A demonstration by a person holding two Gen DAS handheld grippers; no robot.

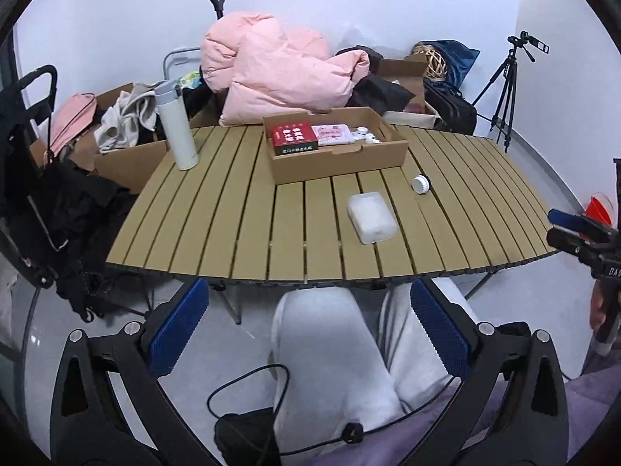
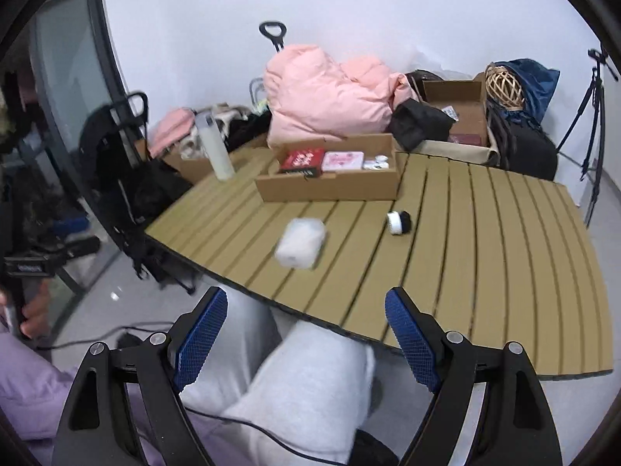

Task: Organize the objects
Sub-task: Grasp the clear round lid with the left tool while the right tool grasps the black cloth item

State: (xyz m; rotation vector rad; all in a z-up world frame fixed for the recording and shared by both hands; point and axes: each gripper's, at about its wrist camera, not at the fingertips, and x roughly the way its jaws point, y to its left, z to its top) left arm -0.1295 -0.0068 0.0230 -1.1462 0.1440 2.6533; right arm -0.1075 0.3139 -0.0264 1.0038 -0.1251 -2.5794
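A cardboard tray (image 1: 337, 163) (image 2: 330, 188) stands at the back of the slatted table (image 1: 217, 213) (image 2: 504, 252). It holds a red box (image 1: 293, 136) (image 2: 302, 160), a pink box (image 1: 334, 134) (image 2: 343, 160) and small white items. A translucent white case (image 1: 372, 216) (image 2: 300, 242) and a small white-and-black round jar (image 1: 421, 184) (image 2: 399, 221) lie on the table in front of the tray. My left gripper (image 1: 308, 299) is open and empty, held before the table's near edge above the person's knees. My right gripper (image 2: 306, 303) is open and empty at the near edge; it also shows in the left wrist view (image 1: 574, 229).
A white thermos bottle (image 1: 176, 124) (image 2: 215, 147) stands at the table's back left. Behind the table lie a pink quilt (image 1: 279, 66) (image 2: 330, 97), cardboard boxes with clothes, bags and a woven ball (image 2: 504, 85). A tripod (image 1: 508, 85) stands at right. Cables run over the lap.
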